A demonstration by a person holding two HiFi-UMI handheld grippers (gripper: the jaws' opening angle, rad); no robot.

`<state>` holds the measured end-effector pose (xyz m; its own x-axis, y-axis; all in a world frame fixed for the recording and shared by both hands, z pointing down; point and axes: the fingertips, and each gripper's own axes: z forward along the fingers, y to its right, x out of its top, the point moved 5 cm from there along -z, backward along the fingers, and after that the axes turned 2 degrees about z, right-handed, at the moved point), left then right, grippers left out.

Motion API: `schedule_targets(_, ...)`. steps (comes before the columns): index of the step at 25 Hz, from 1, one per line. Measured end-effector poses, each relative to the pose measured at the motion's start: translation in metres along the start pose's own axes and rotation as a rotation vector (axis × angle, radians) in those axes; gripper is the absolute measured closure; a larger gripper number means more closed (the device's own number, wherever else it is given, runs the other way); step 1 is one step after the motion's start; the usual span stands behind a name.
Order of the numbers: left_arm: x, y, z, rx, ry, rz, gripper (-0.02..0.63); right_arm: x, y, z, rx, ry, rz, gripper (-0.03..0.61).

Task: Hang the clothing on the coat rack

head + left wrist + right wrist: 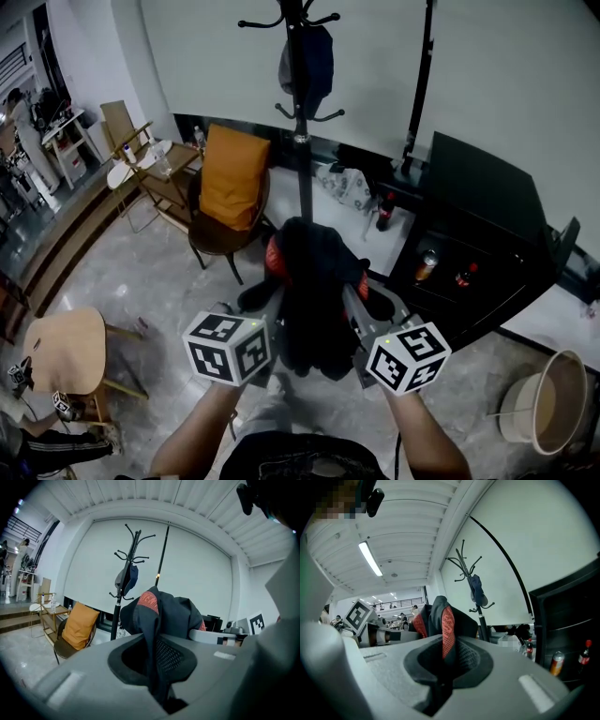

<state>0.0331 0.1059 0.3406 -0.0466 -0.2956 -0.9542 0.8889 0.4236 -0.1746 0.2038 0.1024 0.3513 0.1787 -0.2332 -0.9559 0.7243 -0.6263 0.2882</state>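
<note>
A black garment with red patterned trim [314, 291] hangs bunched between my two grippers in the head view. My left gripper [272, 309] is shut on its left side, and the cloth [161, 634] runs down between the jaws. My right gripper [354, 314] is shut on the right side, with the red strip [447, 634] pinched in the jaws. The black coat rack [300, 103] stands straight ahead beyond the garment, and a dark blue cap [307, 61] hangs on one of its hooks. The rack [124, 583] shows left of the garment in the left gripper view and the rack [471, 588] right of it in the right gripper view.
A chair with an orange cushion [232, 178] stands left of the rack. A black cabinet [478, 244] with bottles and cans is on the right. A wooden stool [66, 352] sits at lower left, a bucket [548, 403] at lower right. People are at the far left.
</note>
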Motion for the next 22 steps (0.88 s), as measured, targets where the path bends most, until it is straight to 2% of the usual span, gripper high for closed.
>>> schedule_targets(22,0.056,-0.141,0.100,-0.156,-0.044,-0.001,0.583,0.025,0.025,0.155,-0.153,-0.002,0.016,0.554)
